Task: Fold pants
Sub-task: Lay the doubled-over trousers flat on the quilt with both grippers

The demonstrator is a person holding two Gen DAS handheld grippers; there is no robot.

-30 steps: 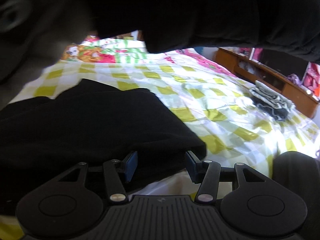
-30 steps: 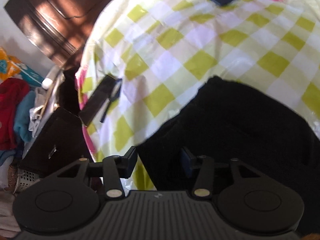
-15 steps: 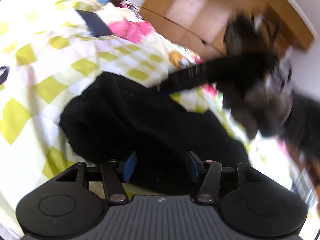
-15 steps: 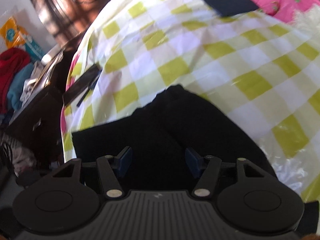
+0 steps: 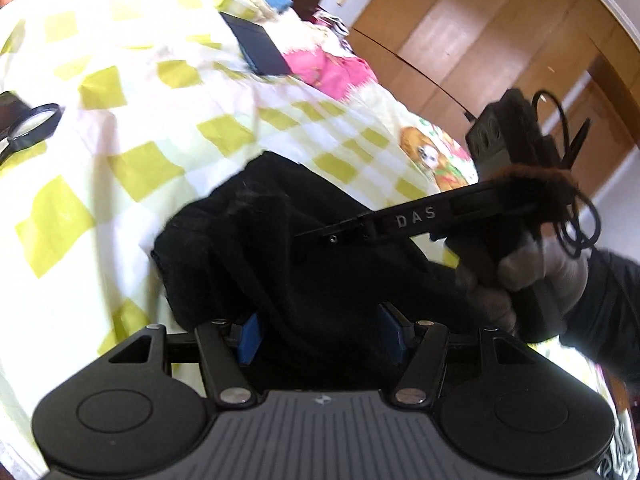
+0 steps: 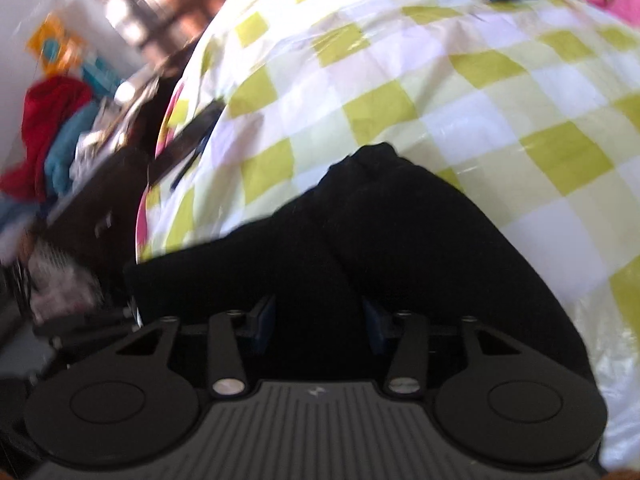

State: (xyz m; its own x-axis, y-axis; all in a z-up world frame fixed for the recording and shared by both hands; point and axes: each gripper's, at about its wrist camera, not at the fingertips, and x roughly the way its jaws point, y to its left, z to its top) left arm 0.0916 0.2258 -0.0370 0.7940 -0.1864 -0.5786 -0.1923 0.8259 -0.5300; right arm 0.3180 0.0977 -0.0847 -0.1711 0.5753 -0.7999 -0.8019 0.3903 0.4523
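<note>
Gathered up since a second ago, the black pants (image 5: pixel 304 264) now sit as a compact folded bundle on the checked bed cover (image 5: pixel 132 128). Both the left gripper (image 5: pixel 322 336) and right gripper (image 6: pixel 318 324) have swung over it, jaws apart and holding nothing. Judging by the shape, folding looks nearly done; smoothing may remain.

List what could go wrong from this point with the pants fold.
1. Both tools, left and right, stand open over the black pants; closing here may pinch only the top layer, so the bundle could unfold.
2. The pants reach the bed edge in the right view; a tug could slide them off.
3. The magnifying glass lies on the checked sheet; a wide sweep might hit it.
</note>
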